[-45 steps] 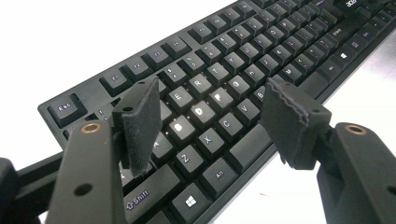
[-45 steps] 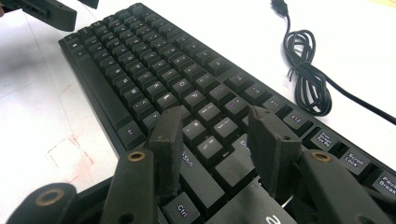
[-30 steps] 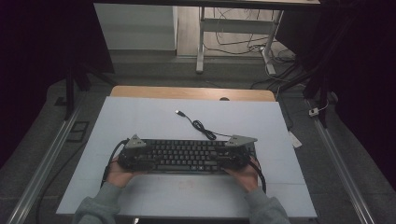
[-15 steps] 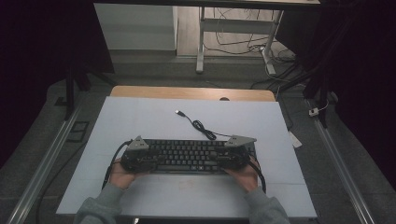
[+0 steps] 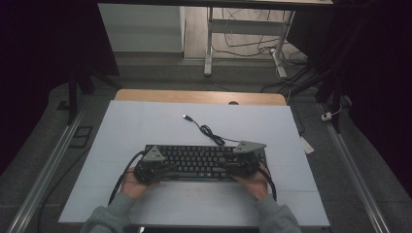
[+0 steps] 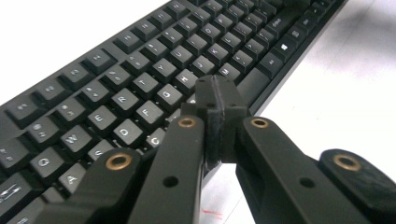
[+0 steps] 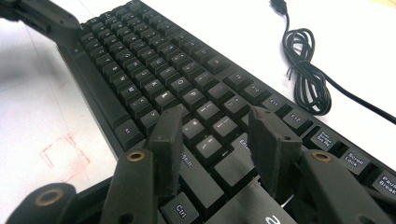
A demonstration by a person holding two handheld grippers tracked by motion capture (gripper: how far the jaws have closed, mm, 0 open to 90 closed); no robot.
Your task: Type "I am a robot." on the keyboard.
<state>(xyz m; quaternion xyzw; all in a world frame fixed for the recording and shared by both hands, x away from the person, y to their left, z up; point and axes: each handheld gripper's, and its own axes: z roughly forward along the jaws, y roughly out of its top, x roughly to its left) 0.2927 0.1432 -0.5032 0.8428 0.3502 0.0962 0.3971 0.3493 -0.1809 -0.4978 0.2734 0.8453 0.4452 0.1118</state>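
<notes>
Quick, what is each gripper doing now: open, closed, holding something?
Left gripper: closed, empty, above the keyboard.
Right gripper: open, empty, above the keyboard.
</notes>
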